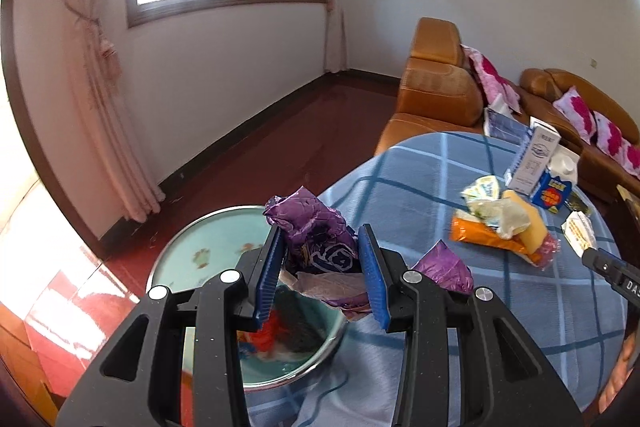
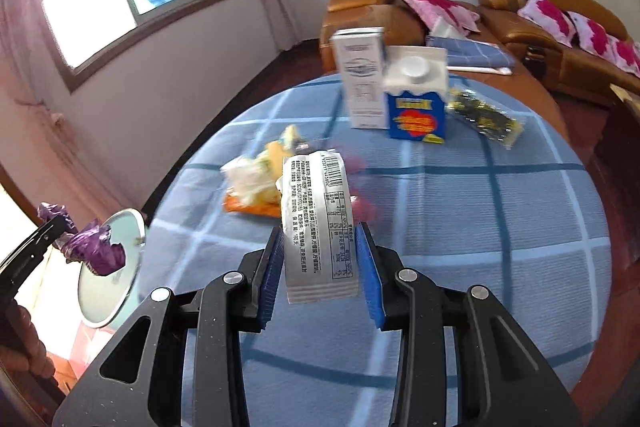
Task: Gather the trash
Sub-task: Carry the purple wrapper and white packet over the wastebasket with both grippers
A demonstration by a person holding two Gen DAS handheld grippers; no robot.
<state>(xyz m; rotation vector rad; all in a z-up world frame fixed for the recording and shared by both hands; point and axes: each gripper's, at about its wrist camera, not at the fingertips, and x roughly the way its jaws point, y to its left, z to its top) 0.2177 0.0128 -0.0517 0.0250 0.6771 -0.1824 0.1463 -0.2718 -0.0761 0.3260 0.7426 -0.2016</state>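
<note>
Left gripper (image 1: 322,267): ribbed blue fingers (image 1: 269,277) pinching a crumpled purple foil wrapper (image 1: 316,227), held over a round steel-rimmed bin (image 1: 192,247) beside the table (image 2: 460,227). Bin already holds red and dark scraps. Right gripper (image 2: 320,267): fingers pinching a flat silvery sachet (image 2: 316,223) with printed text and barcode, lifted above the blue plaid cloth. Still on the table: a loose heap of orange and yellow wrappers (image 1: 500,227), two boxy cartons (image 2: 392,87), a clear dark-printed packet (image 2: 484,117).
</note>
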